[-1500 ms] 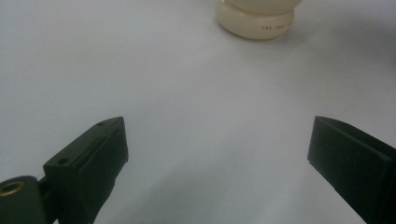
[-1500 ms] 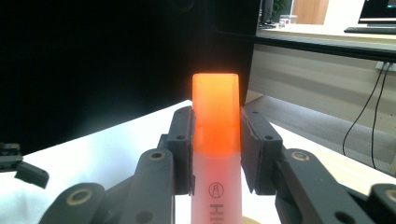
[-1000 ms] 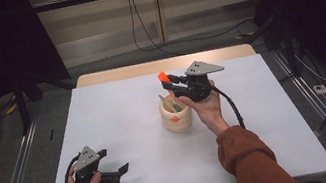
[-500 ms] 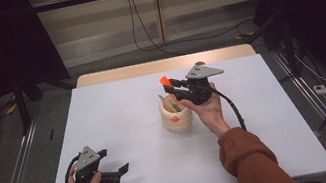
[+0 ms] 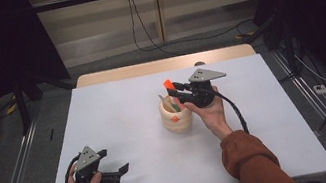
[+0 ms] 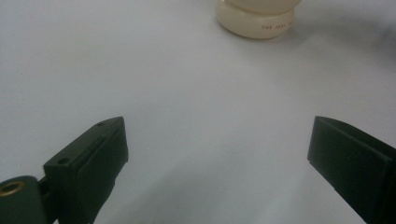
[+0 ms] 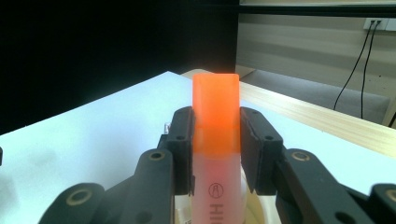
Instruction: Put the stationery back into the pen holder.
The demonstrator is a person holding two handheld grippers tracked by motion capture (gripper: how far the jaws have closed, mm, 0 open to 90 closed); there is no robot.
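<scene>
Orange cap (image 7: 216, 109) on a pale, frosted marker (image 7: 216, 196) with dark lettering; cream pot (image 5: 176, 115) bearing small red print; white table (image 5: 119, 114) with a light wood far edge; black grippers (image 5: 115, 175) with grey plates; rust-orange sleeve (image 5: 252, 162)

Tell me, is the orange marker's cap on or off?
On. The orange cap sits over the top of the marker, which the right gripper clamps between its fingers above the cup.
</scene>
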